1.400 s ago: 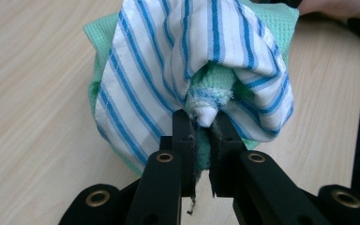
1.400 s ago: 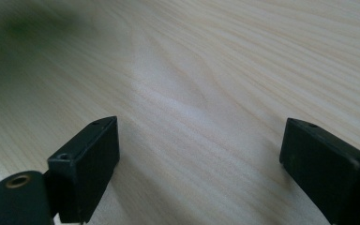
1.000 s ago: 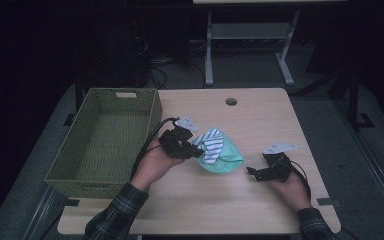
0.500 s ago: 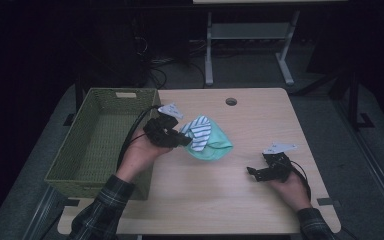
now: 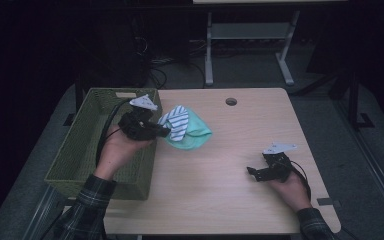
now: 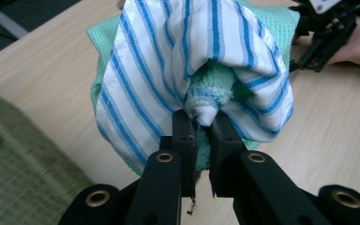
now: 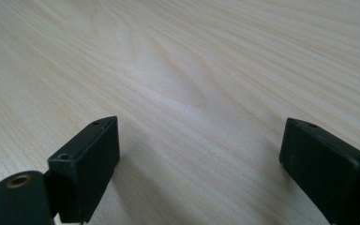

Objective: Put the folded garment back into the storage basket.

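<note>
A white cloth with blue stripes [image 5: 178, 122] is bundled with a green cloth [image 5: 195, 134] just right of the basket. My left gripper [image 5: 164, 132] is shut on them; in the left gripper view the jaws pinch a fold of the green cloth [image 6: 211, 89] and the striped cloth [image 6: 145, 84] drapes over it. The bundle hangs close over the table [image 5: 220, 200]. My right gripper [image 5: 253, 173] lies low near the table's front right, held by a hand. In the right gripper view its jaws stand wide apart [image 7: 201, 154] over bare wood, with nothing between them.
A green woven basket [image 5: 80, 150] stands along the table's left side, under my left hand. A round cable hole [image 5: 231, 101] sits near the far edge. The other gripper [image 6: 326, 33] appears at the upper right of the left gripper view.
My left gripper has carried the cloth bundle leftward and farther back, toward the basket's rim. The right gripper has stayed where it was.
</note>
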Demonstrator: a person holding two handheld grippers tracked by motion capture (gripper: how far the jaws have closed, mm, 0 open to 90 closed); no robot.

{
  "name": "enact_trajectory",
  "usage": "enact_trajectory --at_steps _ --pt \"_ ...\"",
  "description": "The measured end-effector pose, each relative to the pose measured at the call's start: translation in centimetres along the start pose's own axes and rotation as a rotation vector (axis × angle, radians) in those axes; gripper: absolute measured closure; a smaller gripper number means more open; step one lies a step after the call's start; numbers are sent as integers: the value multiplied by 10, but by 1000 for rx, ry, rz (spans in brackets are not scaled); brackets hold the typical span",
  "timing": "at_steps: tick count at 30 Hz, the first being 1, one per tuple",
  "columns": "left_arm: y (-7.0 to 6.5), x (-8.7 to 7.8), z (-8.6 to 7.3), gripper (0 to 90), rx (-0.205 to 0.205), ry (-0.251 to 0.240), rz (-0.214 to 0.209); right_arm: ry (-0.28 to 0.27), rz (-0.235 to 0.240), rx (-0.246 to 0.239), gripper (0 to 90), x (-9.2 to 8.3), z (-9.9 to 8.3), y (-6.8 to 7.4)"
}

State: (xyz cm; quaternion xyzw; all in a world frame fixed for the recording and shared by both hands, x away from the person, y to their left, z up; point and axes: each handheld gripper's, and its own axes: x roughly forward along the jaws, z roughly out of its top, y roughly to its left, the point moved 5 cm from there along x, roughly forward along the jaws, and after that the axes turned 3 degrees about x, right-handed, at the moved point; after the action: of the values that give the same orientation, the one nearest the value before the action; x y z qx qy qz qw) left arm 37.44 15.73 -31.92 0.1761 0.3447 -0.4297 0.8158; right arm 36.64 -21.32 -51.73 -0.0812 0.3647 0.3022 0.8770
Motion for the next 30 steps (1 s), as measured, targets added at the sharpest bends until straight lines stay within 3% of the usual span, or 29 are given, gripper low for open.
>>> enact_trajectory --at_steps 19,30 --pt "50 -49 -41 825 -123 -33 179 2 -3 4 119 0 0 0" --pt "74 -62 -75 824 -226 -35 256 1 -4 5 119 0 0 0"
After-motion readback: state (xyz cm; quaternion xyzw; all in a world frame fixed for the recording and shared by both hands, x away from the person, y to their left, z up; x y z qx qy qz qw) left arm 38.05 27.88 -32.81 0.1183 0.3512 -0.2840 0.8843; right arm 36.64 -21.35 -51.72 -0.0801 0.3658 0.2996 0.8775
